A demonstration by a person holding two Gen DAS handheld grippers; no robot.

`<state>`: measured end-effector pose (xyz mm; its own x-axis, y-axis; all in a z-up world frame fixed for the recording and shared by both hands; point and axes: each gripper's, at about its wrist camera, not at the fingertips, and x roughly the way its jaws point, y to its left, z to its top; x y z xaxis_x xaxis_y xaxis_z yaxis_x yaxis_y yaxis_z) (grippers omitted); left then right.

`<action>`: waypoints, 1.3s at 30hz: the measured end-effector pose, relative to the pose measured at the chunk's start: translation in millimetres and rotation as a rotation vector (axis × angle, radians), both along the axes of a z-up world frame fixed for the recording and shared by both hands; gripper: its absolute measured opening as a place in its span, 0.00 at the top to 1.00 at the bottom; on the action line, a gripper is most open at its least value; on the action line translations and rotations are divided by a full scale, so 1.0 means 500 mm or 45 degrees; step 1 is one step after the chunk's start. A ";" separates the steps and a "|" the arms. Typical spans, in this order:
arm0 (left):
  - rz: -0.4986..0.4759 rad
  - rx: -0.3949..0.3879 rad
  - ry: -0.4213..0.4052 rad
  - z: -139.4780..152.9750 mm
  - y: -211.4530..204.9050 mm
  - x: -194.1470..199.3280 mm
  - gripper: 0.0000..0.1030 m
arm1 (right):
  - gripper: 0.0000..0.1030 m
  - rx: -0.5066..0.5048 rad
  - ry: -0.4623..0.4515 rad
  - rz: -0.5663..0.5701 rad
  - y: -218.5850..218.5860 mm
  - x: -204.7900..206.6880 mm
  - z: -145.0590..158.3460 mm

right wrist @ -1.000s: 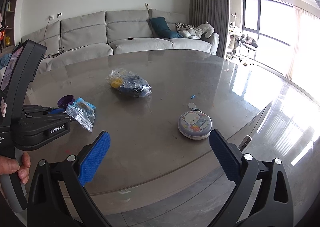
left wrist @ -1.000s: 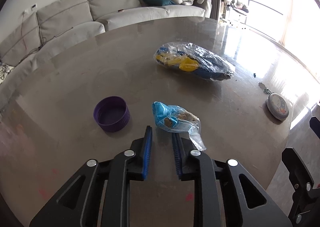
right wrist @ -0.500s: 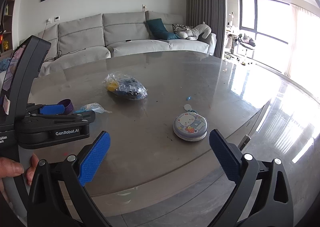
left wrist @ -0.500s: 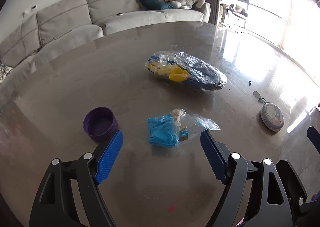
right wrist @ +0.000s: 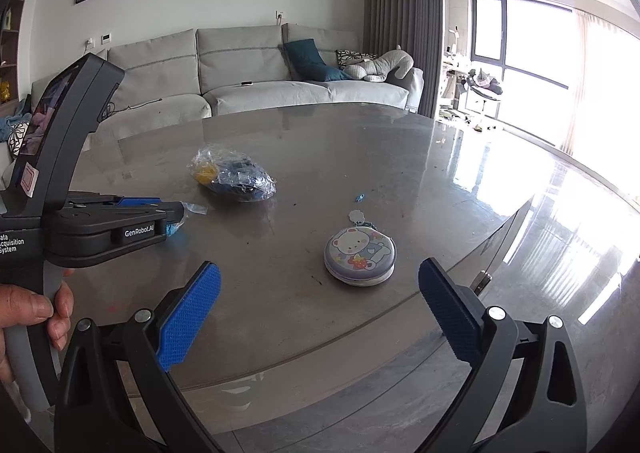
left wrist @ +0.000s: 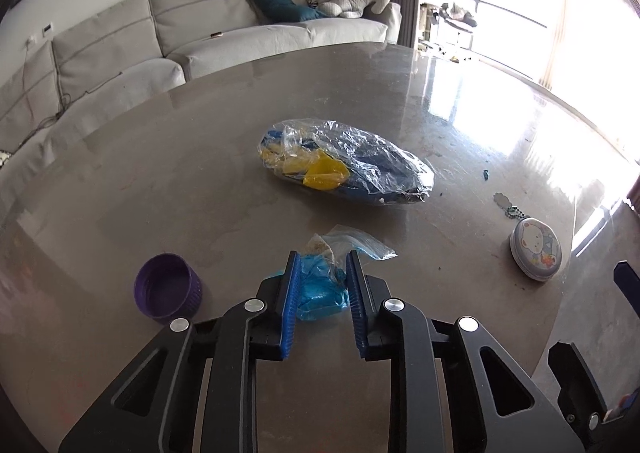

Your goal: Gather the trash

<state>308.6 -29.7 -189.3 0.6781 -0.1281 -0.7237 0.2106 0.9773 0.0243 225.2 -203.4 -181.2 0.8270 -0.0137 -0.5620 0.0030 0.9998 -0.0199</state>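
A small clear plastic bag with blue stuff inside (left wrist: 320, 289) lies on the round grey table (left wrist: 200, 173). My left gripper (left wrist: 322, 257) has its jaws closing on it, and both blue pads touch the bag's sides. From the right wrist view the left gripper (right wrist: 176, 217) is seen side-on at the table's left, the bag's clear tail (right wrist: 194, 208) sticking out ahead of it. My right gripper (right wrist: 320, 267) hangs open and holds nothing, near the table's front edge. A larger clear bag of blue and yellow scraps (left wrist: 344, 161) lies mid-table.
A purple screw cap (left wrist: 168, 289) sits just left of the left gripper. A round tin with a bear picture (right wrist: 360, 255) rests near the right front edge, small crumbs and a keychain beyond it. A grey sofa (right wrist: 260, 85) stands behind the table.
Half a second ago the left jaws stood wide around the small bag lying on the table; now they have closed in on it. The right gripper has stayed put.
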 end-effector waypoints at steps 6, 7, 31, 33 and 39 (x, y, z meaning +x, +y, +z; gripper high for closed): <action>-0.029 0.003 -0.015 0.006 0.000 -0.007 0.86 | 0.04 0.005 0.033 -0.032 -0.017 0.050 -0.030; -0.032 0.004 -0.022 0.009 -0.001 -0.009 0.86 | 0.04 -0.006 0.038 -0.039 -0.020 0.060 -0.037; -0.066 0.009 -0.119 0.055 -0.016 -0.065 0.86 | 0.45 0.057 0.009 0.053 -0.052 0.071 -0.052; -0.067 0.002 -0.128 0.065 -0.014 -0.076 0.86 | 0.45 0.068 -0.003 0.064 -0.050 0.052 -0.030; -0.090 -0.023 -0.167 0.102 -0.014 -0.144 0.86 | 0.45 0.076 -0.082 0.108 -0.042 -0.040 0.056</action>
